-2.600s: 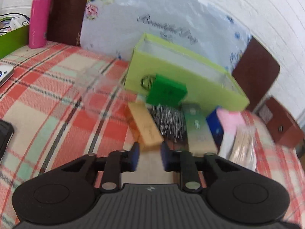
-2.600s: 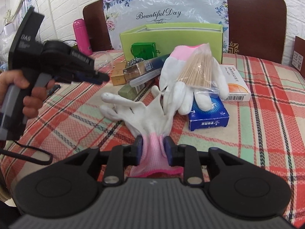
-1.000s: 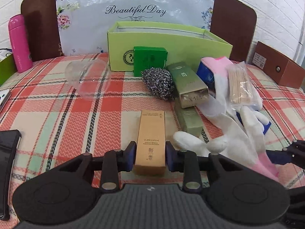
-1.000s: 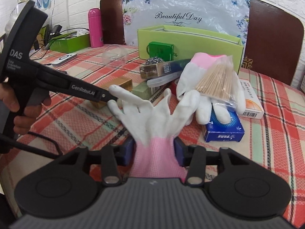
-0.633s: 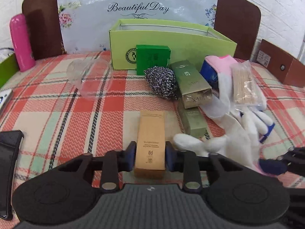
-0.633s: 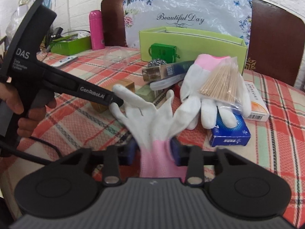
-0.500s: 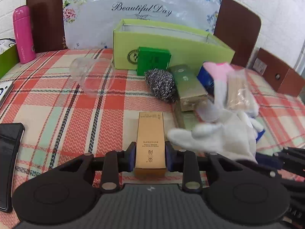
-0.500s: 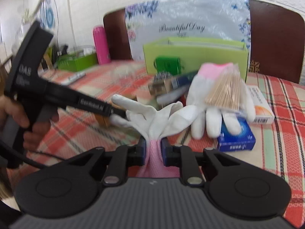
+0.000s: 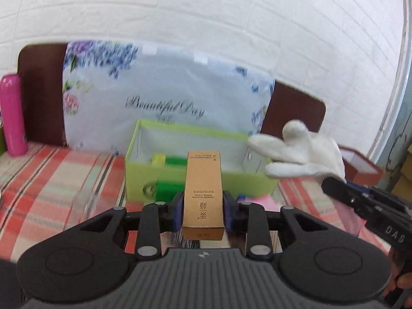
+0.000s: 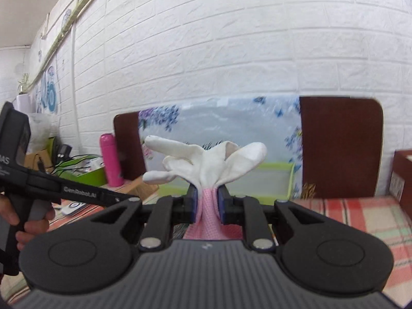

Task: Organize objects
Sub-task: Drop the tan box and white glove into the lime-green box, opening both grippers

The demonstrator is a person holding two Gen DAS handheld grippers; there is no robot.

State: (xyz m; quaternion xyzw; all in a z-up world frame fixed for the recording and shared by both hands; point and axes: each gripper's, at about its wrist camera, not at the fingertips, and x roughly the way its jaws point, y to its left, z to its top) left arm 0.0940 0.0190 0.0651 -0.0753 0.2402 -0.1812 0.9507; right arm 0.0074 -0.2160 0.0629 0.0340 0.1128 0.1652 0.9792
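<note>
At the far left edge of the left wrist view, one pink bottle (image 9: pixel 13 116) is seen upright on the plaid-covered counter (image 9: pixel 51 180), well apart from the rest, with open cloth between it and the green box (image 9: pixel 159 177). One such open-topped box is seen, set against a flowered bag (image 9: pixel 164 97) at the counter's rear; room is left inside it, though a green item lies within at the left. The left gripper (image 9: pixel 202 212) is closed on one tan carton (image 9: pixel 203 193), which is held off the counter in front of the box's near wall, its far end level with the rim. To the right, one white glove (image 9: pixel 301 154) is carried in the air beside the box's right end; one brown box (image 9: pixel 360 167) is seen beyond it near the right edge. In the right wrist view, the right gripper (image 10: pixel 207 203) is clamped on the glove's pink cuff (image 10: pixel 209 213), the fingers (image 10: pixel 193 200) pinched close, and the glove's white digits are splayed above them.
</note>
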